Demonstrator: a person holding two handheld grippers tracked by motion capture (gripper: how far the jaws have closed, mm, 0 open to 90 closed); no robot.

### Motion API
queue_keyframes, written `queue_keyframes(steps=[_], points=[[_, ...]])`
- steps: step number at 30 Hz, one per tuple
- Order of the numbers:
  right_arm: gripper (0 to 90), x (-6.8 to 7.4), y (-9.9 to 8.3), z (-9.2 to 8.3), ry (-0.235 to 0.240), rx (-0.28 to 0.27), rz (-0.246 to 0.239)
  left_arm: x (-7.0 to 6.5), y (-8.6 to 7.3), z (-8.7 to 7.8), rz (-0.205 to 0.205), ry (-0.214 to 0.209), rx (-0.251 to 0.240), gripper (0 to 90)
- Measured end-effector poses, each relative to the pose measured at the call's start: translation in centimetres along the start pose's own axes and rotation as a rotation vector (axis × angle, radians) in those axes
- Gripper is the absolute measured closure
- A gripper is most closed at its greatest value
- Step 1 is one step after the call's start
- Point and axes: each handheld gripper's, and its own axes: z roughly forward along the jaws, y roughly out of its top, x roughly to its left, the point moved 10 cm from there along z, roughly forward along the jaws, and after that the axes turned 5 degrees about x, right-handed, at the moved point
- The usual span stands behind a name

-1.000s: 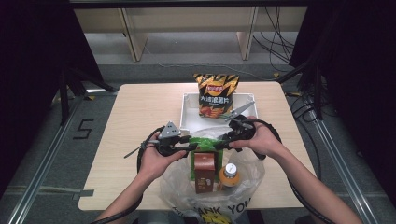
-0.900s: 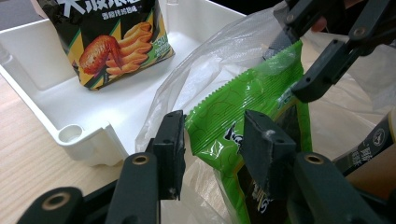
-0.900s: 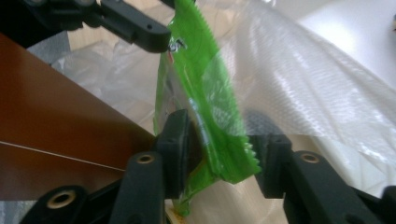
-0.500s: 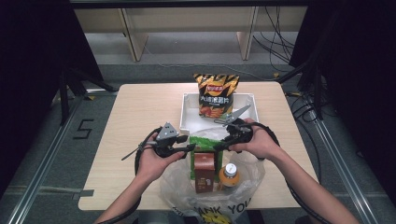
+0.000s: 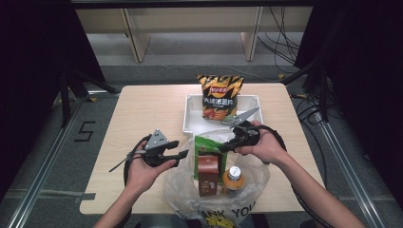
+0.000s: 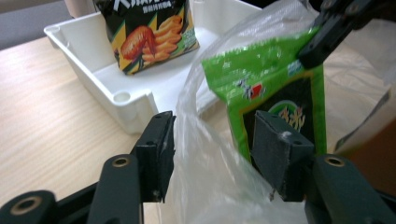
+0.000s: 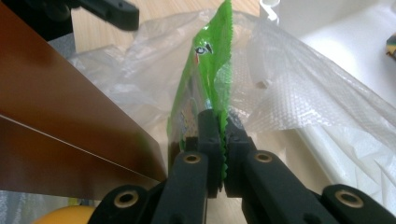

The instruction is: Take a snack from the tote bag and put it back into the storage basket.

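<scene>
— On the table's near edge, what sits in front of the person?

— At the near edge lies a clear plastic bag (image 5: 216,187). A green packet (image 5: 207,144) stands at its mouth, with a brown carton (image 5: 207,173) and an orange-capped bottle (image 5: 233,178) just behind it inside the bag.

— Who has the packet?

— The right gripper (image 5: 227,145) does. In the right gripper view its jaws are pinched together on the packet's serrated edge (image 7: 223,135), having just been closing on it. The packet rises upright from the jaws, with bag film bunched beside it.

— And the other one?

— The left gripper (image 5: 179,148) is released. Its jaws have just been opening, and in the left gripper view (image 6: 212,154) they stand apart with bag film draped between them. One finger (image 6: 275,151) is in front of the packet's dark lower part, but I cannot tell whether it touches. In the high view this gripper is just beside the bag's left edge, over bare table (image 5: 142,109).

— Anything beyond the bag?

— A white tray (image 5: 190,121) lies just past it, toward the far side. A chip bag (image 5: 219,95) with orange and black print leans upright at the tray's far end.
</scene>
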Motion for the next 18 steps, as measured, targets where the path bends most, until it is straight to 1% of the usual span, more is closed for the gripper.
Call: queue_keyframes(steps=[1, 2, 3, 4, 5, 6, 7, 8, 9, 10, 11, 12, 13, 14, 15, 16, 17, 18], points=[[89.4, 0.1, 0.1, -0.1, 0.002, -0.012, -0.01, 0.0, -0.2, -0.1, -0.001, -0.007, -0.004, 46.6], [89.5, 0.0, 0.3, -0.2, -0.01, -0.026, -0.023, 0.1, -0.4, -0.2, -0.006, -0.004, -0.004, 46.3], [89.6, 0.2, 0.3, -0.3, -0.002, -0.02, -0.02, 0.1, -0.6, -0.2, -0.007, 0.001, -0.003, 46.0], [89.6, 0.2, 0.3, -0.4, -0.008, -0.026, -0.014, 0.1, -0.7, -0.3, -0.008, -0.001, -0.002, 45.9], [89.8, 0.4, 0.4, -0.4, 0.002, -0.037, 0.003, 0.1, -0.8, -0.3, -0.018, 0.001, -0.003, 45.8], [89.8, 0.4, 0.4, -0.5, -0.001, -0.031, 0.002, 0.0, -1.0, -0.3, -0.024, 0.001, -0.005, 45.7], [89.9, 0.2, 0.5, -0.6, -0.017, -0.034, -0.017, -0.1, -1.1, -0.3, -0.028, -0.002, -0.008, 45.7], [89.9, 0.5, 0.6, -0.7, -0.006, -0.033, -0.002, -0.1, -1.2, -0.4, -0.027, -0.001, -0.009, 45.6], [89.9, 0.5, 0.6, -0.7, -0.003, -0.034, -0.013, -0.2, -1.4, -0.4, -0.025, -0.006, -0.008, 45.5], [89.9, 0.5, 0.7, -0.8, -0.005, -0.04, -0.014, -0.3, -1.6, -0.4, -0.034, -0.008, -0.004, 45.5], [89.9, 0.5, 0.9, -0.9, -0.015, -0.048, -0.022, -0.3, -1.8, -0.5, -0.033, -0.009, -0.001, 45.5], [90.0, 0.7, 1.0, -1.1, 0.0, -0.055, -0.021, -0.4, -2.0, -0.6, -0.032, -0.008, 0.0, 45.4], [90.0, 0.8, 1.1, -1.1, -0.006, -0.063, 0.008, -0.4, -2.2, -0.6, -0.024, -0.005, 0.006, 45.4], [90.0, 0.9, 1.2, -1.4, -0.005, -0.062, 0.001, -0.4, -2.3, -0.7, -0.013, -0.009, 0.005, 45.3], [90.0, 0.9, 1.4, -1.5, -0.002, -0.072, -0.012, -0.4, -2.5, -0.8, -0.025, 0.0, 0.009, 45.3], [90.0, 1.1, 1.4, -1.7, 0.0, -0.066, 0.012, -0.5, -2.6, -0.8, -0.03, 0.0, 0.008, 45.3], [90.0, 1.1, 1.6, -1.7, -0.007, -0.082, 0.007, -0.4, -2.7, -1.0, -0.017, 0.001, 0.006, 45.2], [90.0, 1.1, 1.7, -1.9, -0.004, -0.086, 0.003, -0.4, -2.9, -1.2, -0.019, 0.004, 0.002, 45.2]])
